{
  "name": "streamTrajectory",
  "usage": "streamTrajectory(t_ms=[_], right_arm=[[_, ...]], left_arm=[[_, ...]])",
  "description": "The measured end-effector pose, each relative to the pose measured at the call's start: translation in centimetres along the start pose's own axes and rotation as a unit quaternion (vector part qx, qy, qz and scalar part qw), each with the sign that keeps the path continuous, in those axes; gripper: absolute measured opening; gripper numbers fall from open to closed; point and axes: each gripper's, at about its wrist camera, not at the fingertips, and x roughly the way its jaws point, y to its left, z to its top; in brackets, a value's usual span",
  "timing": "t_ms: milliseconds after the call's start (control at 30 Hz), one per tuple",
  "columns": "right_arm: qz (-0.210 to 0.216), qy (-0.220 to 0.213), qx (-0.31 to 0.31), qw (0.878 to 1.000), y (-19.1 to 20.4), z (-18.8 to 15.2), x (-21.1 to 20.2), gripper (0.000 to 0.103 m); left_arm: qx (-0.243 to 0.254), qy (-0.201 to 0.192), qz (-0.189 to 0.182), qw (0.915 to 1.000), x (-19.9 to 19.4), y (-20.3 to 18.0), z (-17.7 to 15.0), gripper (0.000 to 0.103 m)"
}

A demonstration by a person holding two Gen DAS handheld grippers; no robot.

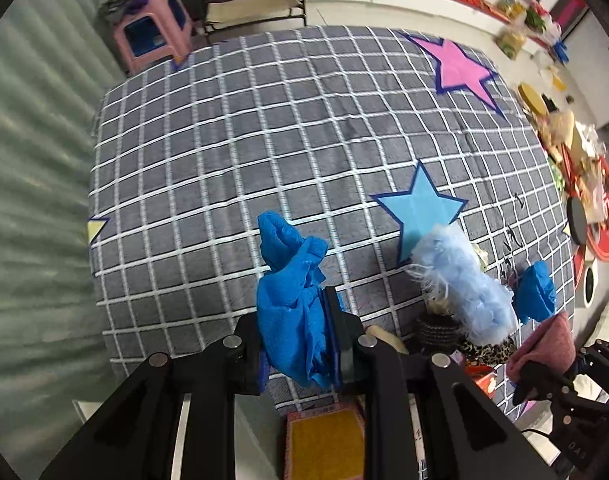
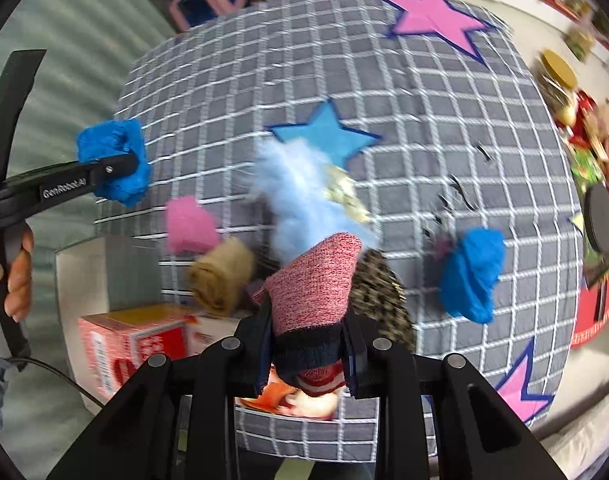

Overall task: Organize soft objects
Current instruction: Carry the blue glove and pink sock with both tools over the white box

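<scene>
The left claw (image 1: 300, 320) is clamping a crumpled blue cloth (image 1: 292, 300) above the checked bed cover (image 1: 224, 152) — the right claw (image 2: 308, 340) is gripping a pink knitted sock (image 2: 316, 284) over the pile — fluffy pale-blue piece (image 2: 300, 200), beige roll (image 2: 222, 274), second blue cloth (image 2: 472, 272).

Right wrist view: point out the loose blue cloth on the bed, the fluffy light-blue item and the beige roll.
loose blue cloth (image 2: 472, 274), right wrist view, middle of the bunched fabric.
fluffy light-blue item (image 2: 296, 200), right wrist view, centre of the fuzzy body.
beige roll (image 2: 220, 276), right wrist view, middle of its side.
</scene>
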Motion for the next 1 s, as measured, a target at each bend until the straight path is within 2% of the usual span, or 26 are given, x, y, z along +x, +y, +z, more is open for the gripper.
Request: streamTrajectory(t_ms=[67,400,700,867,1000], right_arm=[[0.004,-0.003,-0.014,1.0,1.3,-0.1,-0.5,0.029],[0.008,-0.008,-0.047,0.999,6.1,-0.2,-0.8,0.029],[0.003,-0.006,-0.057,0.998,8.0,-2.6,-0.9,0.029],[0.005,-0.006,-0.092,0.996,8.7,-4.0,-1.4,0.029],[0.013,-0.007,-0.114,0.993,8.3,-5.8,-2.3,0.03]], left_arm=[[-0.013,-0.009,-0.002,0.9999,-2.4,2.5,-1.4,0.024],[-0.046,-0.037,-0.016,0.9981,-6.3,6.5,-6.3,0.024],[-0.064,-0.057,-0.003,0.9963,-8.3,6.7,-10.8,0.024],[-0.096,-0.067,0.002,0.9931,-9.5,6.0,-14.0,0.024],[-0.122,-0.056,0.002,0.991,-10.1,4.7,-16.7,0.024]])
